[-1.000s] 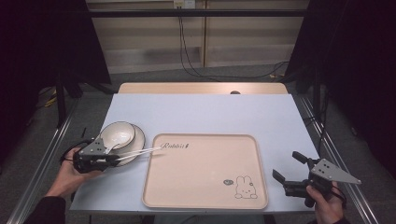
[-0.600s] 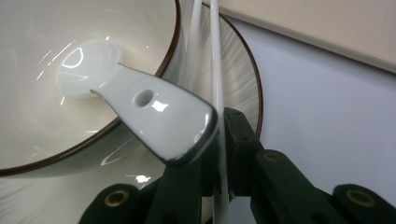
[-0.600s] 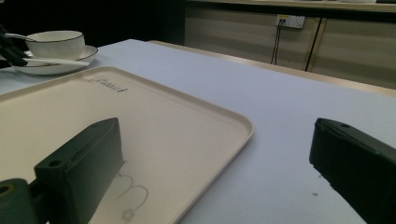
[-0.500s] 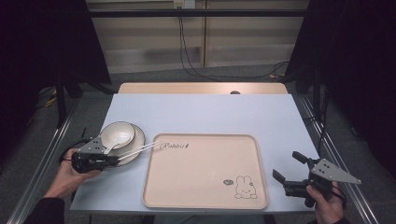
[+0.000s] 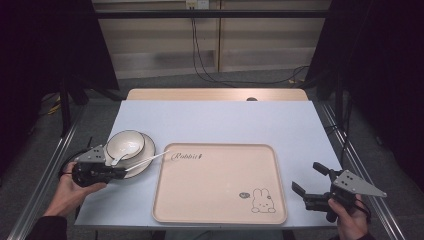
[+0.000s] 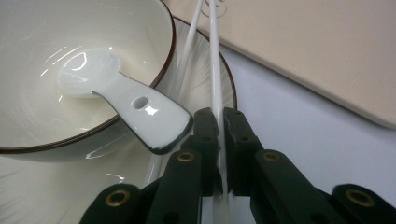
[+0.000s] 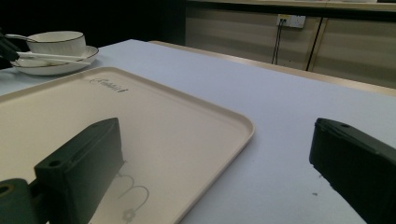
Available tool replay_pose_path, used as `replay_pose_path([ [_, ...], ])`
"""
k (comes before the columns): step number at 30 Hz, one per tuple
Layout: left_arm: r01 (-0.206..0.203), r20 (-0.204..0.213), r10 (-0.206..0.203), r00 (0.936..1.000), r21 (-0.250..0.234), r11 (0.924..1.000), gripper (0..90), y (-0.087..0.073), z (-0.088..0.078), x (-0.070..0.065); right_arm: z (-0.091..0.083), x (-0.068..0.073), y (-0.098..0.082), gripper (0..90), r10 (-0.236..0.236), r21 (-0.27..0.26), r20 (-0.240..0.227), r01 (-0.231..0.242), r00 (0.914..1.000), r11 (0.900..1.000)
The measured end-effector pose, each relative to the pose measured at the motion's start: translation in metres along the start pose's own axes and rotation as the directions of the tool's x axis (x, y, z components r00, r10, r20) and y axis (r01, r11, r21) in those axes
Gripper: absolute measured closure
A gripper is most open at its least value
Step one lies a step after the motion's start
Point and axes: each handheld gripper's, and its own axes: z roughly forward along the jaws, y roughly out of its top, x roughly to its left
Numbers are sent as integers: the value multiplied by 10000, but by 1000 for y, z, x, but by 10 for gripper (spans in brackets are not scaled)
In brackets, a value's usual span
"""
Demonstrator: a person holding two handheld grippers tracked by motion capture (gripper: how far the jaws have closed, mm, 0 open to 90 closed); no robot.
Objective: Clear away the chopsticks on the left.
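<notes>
While clamped, 1 chopstick juts beyond the left claw.

Script word "Rabbit" marks a cream tray on a work table.
The lettering runs along the tray's far left corner, just beyond the tips of the white chopsticks pinched in the left gripper; a small rabbit drawing sits near the right gripper. No other text is legible.
</notes>
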Motion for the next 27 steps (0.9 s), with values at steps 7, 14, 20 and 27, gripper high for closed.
replay_pose_path([
  [7,753,-284,-766,9967,-441,9962,846,0,-13,-13,0,0,0,21,25,-37,3,-25,10000,10000],
  [14,1534,-562,-1585,9858,-864,9844,847,-4,-22,-33,0,0,0,23,28,-50,-4,-28,10000,10000],
  [20,2050,-581,-2136,9752,-1269,9705,847,-2,-23,-54,0,1,0,23,20,-100,12,-20,10000,9999],
  [27,2698,-677,-2848,9562,-1729,9473,847,6,-22,-78,0,1,1,23,-10,-122,26,10,10000,9999],
])
